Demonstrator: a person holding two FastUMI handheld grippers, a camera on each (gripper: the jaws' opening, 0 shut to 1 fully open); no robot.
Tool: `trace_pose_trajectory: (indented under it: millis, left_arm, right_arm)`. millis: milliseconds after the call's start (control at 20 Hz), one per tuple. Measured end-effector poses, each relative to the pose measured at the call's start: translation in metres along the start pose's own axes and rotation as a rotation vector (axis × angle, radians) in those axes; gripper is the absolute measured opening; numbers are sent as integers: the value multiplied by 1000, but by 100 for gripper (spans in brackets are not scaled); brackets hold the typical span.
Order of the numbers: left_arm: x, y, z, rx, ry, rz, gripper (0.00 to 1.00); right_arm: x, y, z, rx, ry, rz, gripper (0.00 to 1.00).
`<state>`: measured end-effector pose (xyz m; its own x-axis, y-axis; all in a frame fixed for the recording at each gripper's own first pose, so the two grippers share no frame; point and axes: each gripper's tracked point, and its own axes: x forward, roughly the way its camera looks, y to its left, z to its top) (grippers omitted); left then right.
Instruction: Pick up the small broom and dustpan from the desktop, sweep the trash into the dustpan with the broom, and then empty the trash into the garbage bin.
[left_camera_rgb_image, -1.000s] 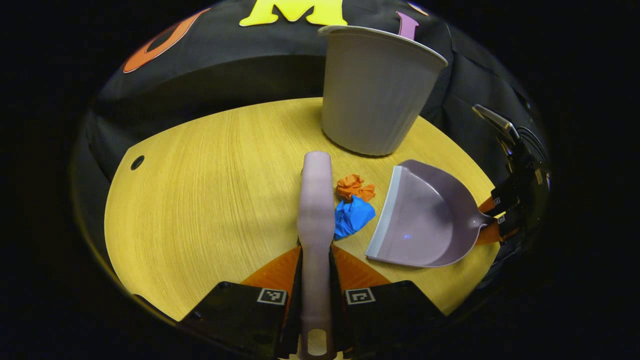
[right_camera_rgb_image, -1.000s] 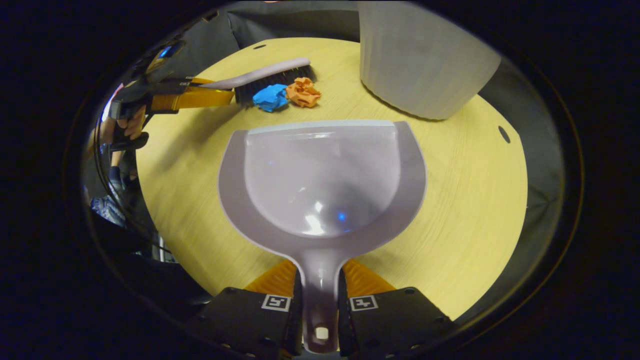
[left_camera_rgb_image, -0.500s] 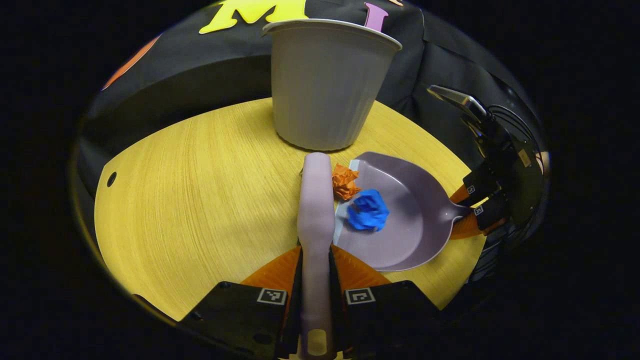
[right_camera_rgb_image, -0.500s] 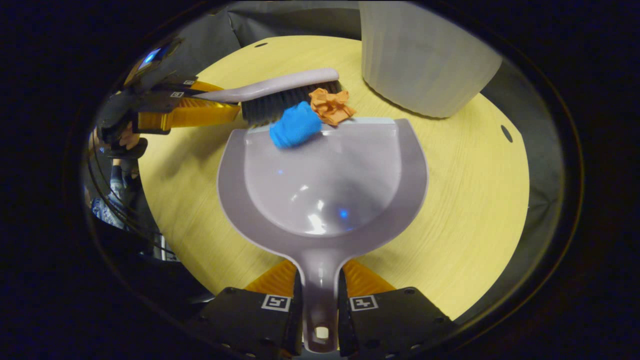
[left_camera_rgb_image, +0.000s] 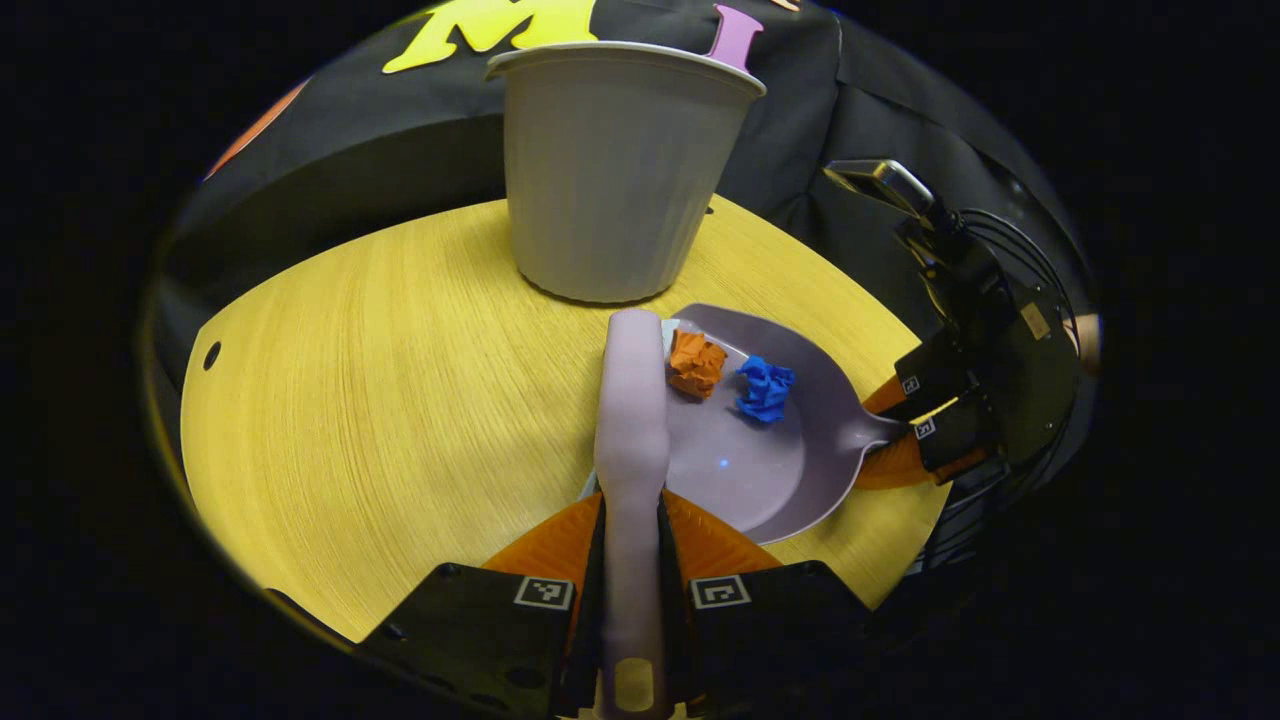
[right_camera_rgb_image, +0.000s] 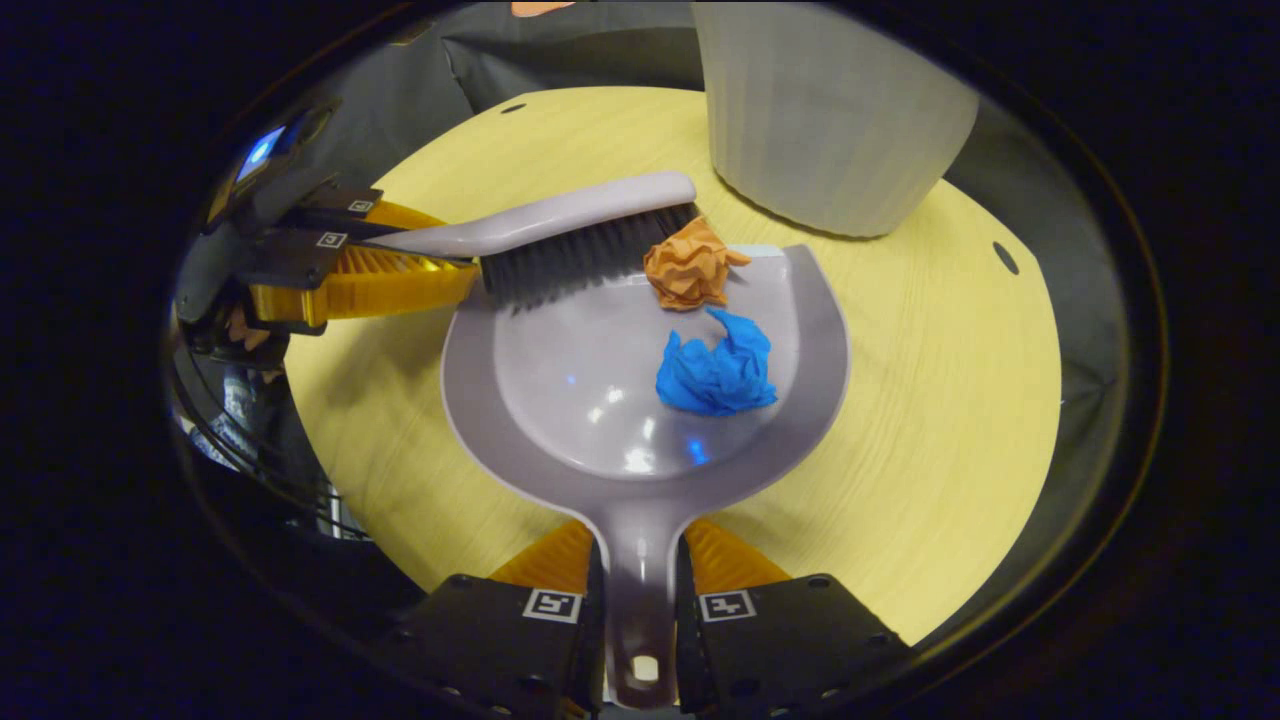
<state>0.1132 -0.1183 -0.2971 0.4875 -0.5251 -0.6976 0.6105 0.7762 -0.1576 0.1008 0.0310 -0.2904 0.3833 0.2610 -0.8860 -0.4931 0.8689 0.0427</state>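
Both paper wads—orange at the lip, blue deeper—lie in the dustpan clamped by the right gripper, the bin just beyond its far edge, while the left gripper grips the broom.

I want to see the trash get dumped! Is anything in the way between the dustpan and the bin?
Nothing visible blocks it. The dustpan holds the orange wad and blue wad, and the bin stands just beyond its front edge. The broom sits at the pan's other front corner, off to the side.
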Motion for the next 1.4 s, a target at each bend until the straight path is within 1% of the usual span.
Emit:
trace_pose_trajectory:
  millis: [100, 350, 550, 600, 650, 900, 1150, 1200, 1250, 1300, 1350, 1400]
  left_arm:
    - [-10, 8, 3, -34, -18, 38, 28]
    - [-23, 30, -11, -121, -35, 120, 28]
    - [-36, 48, -25, -164, -42, 179, 29]
    - [-37, 51, -27, -172, -43, 189, 29]
    - [-37, 53, -29, -177, -44, 198, 29]
    - [-46, 57, -42, -204, -50, 235, 29]
    - [-50, 57, -53, -234, -56, 267, 29]
    - [-52, 56, -56, -239, -56, 270, 29]
    - [-53, 58, -59, -242, -54, 274, 28]
    - [-55, 58, -61, -246, -53, 278, 29]
    - [-57, 58, -63, -252, -52, 280, 28]
    - [-58, 58, -66, -258, -51, 284, 28]
  right_arm:
    - [1, 1, -1, 18, -8, 7, 28]
    - [2, 1, -8, 28, -9, -4, 28]
    - [2, 5, -6, 52, -5, -13, 28]
    - [3, 6, -6, 70, -10, -16, 28]
    - [3, 9, -2, 89, -20, -22, 22]
    - [4, 15, 4, 149, -57, -25, 21]
    - [-16, 0, 4, 177, -104, -47, 21]
    - [-14, -2, 3, 190, -107, -48, 21]
    - [-14, -1, 4, 215, -124, -45, 20]
    - [-14, 2, 7, 247, -146, -24, 18]
    - [-19, 0, 11, 268, -169, -5, 19]
    - [-24, -4, 14, 277, -178, -4, 18]
